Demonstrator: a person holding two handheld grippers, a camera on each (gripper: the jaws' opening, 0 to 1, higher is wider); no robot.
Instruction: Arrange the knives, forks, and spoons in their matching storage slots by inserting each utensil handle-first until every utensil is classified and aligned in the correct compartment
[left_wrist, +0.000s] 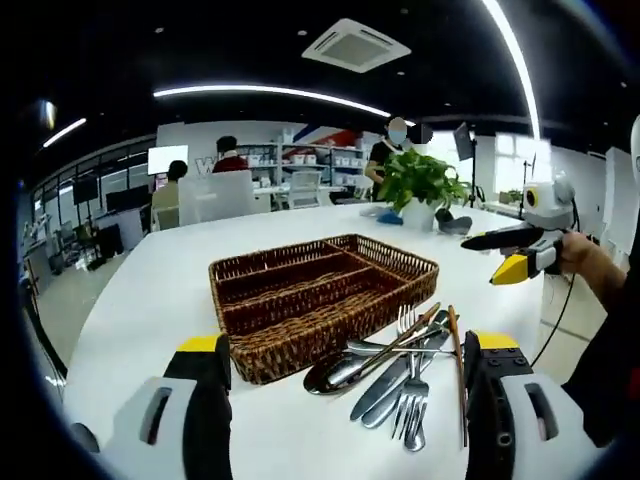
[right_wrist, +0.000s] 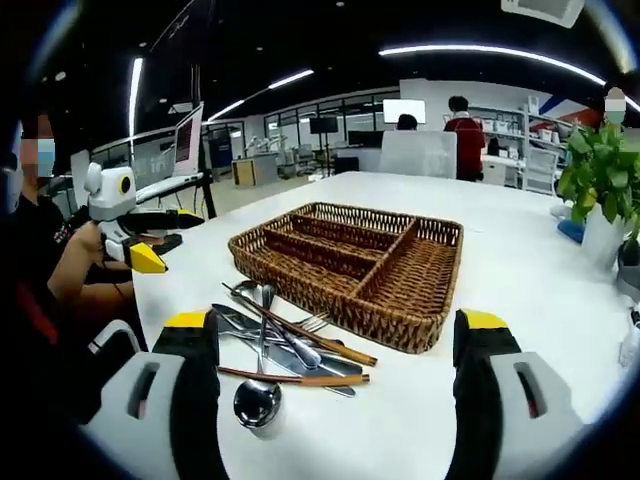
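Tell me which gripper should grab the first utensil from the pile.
Probably the left gripper: the utensil pile lies between its open jaws, beside the empty wicker tray. The right gripper frames it too, so it's close.

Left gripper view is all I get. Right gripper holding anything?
Observer: No. In its own view the right gripper has both jaws wide apart, with nothing between them.
Operator: Wicker tray loaded yet?
Observer: No. The right gripper view looks into the wicker tray, and its wide end compartment is bare down to the floor.
Operator: Closest piece to the right gripper?
Observer: A spoon, its bowl toward that gripper, at the near edge of the cutlery pile.
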